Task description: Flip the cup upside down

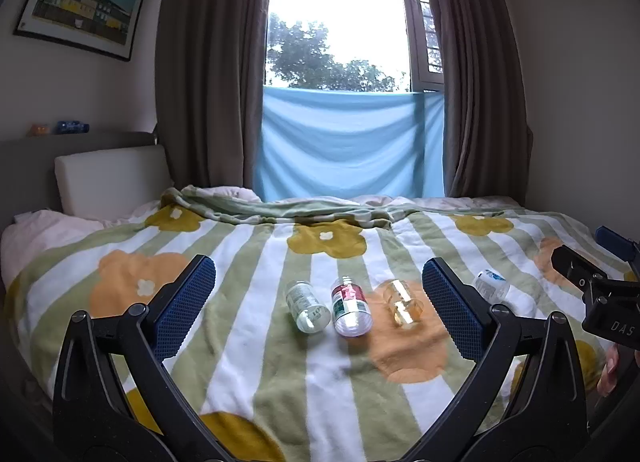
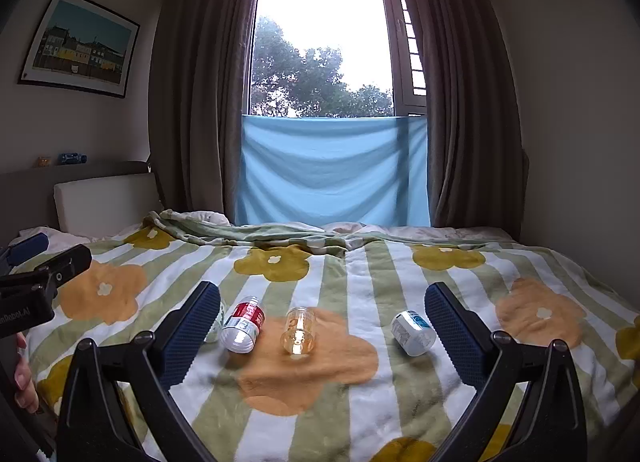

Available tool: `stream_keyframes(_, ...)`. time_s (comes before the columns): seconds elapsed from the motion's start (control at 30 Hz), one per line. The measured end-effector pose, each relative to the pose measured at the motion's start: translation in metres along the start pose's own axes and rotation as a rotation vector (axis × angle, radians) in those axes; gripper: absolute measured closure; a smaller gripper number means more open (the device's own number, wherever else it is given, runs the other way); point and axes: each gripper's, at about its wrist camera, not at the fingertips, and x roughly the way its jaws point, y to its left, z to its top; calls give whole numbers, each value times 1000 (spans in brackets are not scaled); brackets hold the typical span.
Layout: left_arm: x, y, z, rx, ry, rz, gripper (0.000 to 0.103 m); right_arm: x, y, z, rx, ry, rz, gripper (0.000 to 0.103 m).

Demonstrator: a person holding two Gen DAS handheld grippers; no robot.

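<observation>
A: Four cups lie on their sides in a row across the bed (image 2: pixel 400 382), nearer its front edge than its far edge.

B: Order?

A: Left to right: first cup (image 1: pixel 307 306), second cup (image 1: pixel 351 312) just beside it, third cup (image 1: pixel 403 303), then the fourth cup (image 2: pixel 413 326) well apart toward the right edge.

Left gripper (image 1: pixel 320 310) jaws spread wide, empty. Three cups lie on their sides on the bed (image 1: pixel 256 382) between them: green-labelled cup (image 1: pixel 307 306), red-labelled cup (image 1: pixel 351 306), amber cup (image 1: pixel 402 304).
</observation>
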Motion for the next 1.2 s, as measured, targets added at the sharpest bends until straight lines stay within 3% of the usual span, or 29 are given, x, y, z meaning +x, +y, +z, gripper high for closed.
stream_keyframes(1.2,2,6,2,4,16,-2,0,-1,4,-4,2,-8,-6,1)
